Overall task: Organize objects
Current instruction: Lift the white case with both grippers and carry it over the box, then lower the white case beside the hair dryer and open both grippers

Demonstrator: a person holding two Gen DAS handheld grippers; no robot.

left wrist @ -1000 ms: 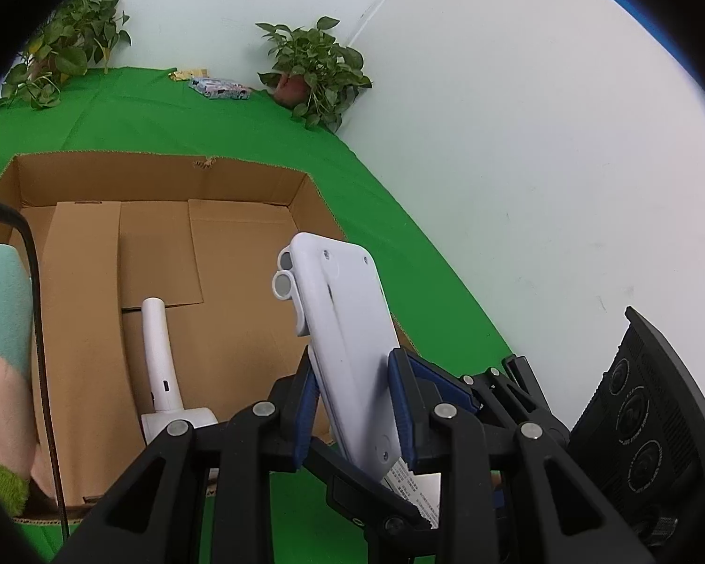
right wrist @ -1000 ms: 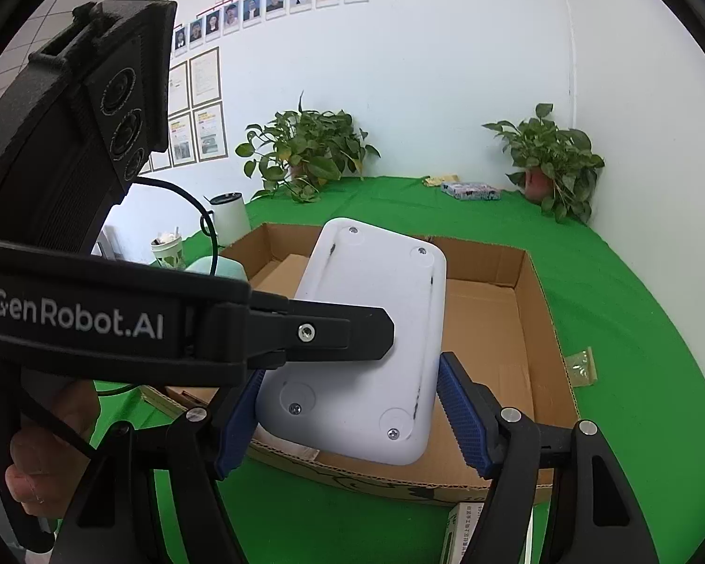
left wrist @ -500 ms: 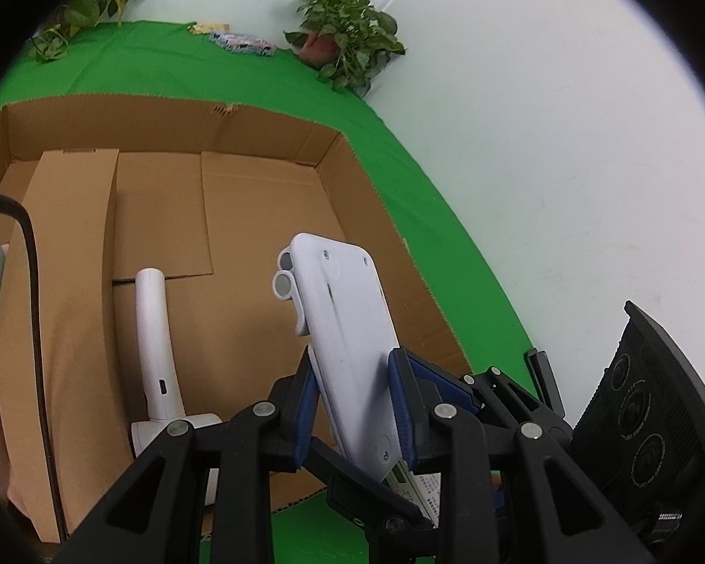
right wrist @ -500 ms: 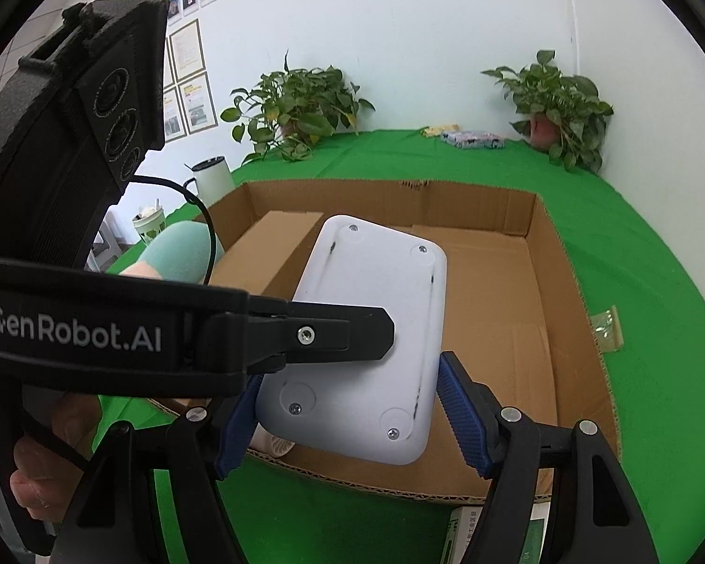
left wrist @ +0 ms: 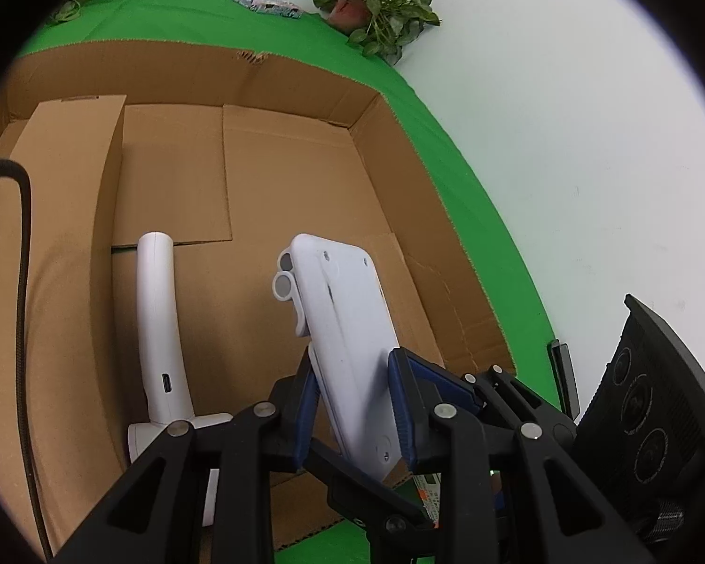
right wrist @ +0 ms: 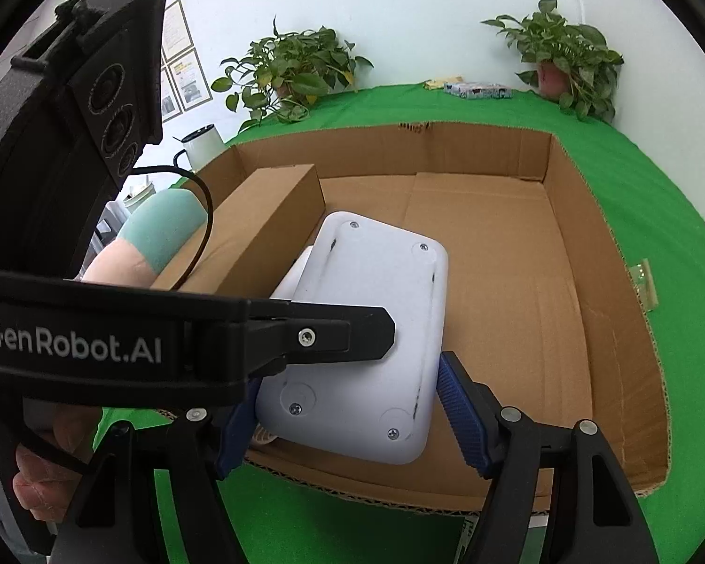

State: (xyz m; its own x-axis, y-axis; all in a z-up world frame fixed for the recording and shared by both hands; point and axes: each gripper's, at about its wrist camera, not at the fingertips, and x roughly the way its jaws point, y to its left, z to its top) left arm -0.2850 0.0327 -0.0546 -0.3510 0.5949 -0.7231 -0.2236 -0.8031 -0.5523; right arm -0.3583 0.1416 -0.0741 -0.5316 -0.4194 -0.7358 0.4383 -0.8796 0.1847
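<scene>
Between pads of my left tool (left wrist: 352,404): white plastic device (left wrist: 348,343), pinched across thin edges, hanging over cardboard box (left wrist: 399,197). Judged rigid, light, smooth shell, liable to slip; grip low on flat flanks, clear of knobs at far end. My right tool (right wrist: 343,418): spread, flanking device, pads not pressing. Beyond, on box floor: white handle-shaped item (left wrist: 157,319). Farther: green surface (right wrist: 634,178), potted plant (left wrist: 380,4).

Green tabletop (right wrist: 634,178) carries a wide cardboard box (right wrist: 606,310); two potted plants (right wrist: 568,56) and a small patterned packet (right wrist: 477,90) sit at its far edge.
</scene>
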